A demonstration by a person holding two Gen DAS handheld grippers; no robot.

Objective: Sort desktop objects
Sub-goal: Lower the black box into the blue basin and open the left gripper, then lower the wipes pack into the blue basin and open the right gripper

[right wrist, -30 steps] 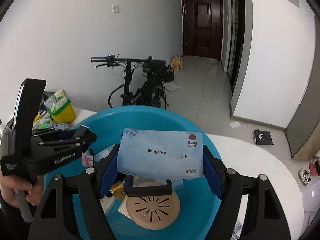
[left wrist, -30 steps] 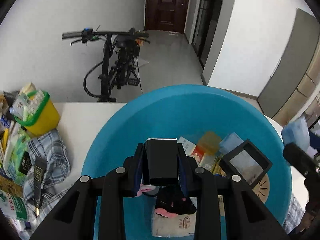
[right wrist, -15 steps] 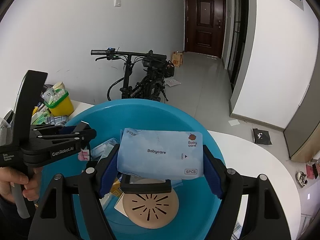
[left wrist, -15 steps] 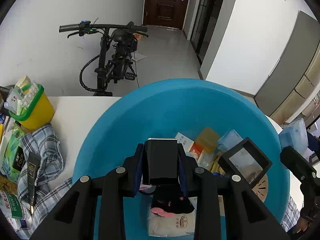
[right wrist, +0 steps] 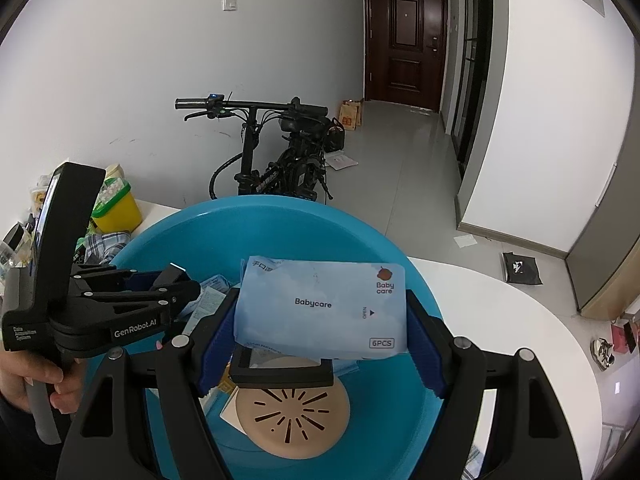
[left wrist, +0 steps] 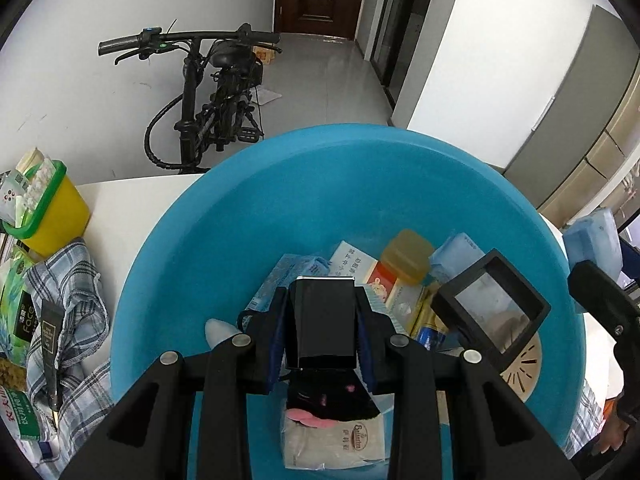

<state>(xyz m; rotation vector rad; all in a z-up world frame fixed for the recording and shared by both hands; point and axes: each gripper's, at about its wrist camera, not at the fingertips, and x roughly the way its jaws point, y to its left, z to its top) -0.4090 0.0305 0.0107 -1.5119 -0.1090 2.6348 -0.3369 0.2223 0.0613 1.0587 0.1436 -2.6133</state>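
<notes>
A big blue basin (left wrist: 360, 184) (right wrist: 304, 224) stands on the white table and holds several small items. My left gripper (left wrist: 324, 320) hangs over the basin's near side, shut on a small black box (left wrist: 325, 320). Over the basin's right half my right gripper (right wrist: 320, 320) is shut on a pale blue Babycare wipes pack (right wrist: 320, 304). In the right wrist view the left gripper (right wrist: 176, 284) comes in from the left, gripped by a hand (right wrist: 24, 372). Below lie a black frame (left wrist: 492, 308) (right wrist: 280, 368) and a tan round disc (right wrist: 292, 420).
On the table's left stand a yellow bin (left wrist: 52, 208) with a green rim, a checked cloth (left wrist: 76, 288) and several packets. A white packet (left wrist: 336, 444) and an amber box (left wrist: 408, 256) lie in the basin. Beyond the table a black bicycle (right wrist: 276, 160) leans at the wall.
The left gripper has tipped slightly further down over the basin, bringing more of its contents into view. The right gripper with the wipes pack has barely moved.
</notes>
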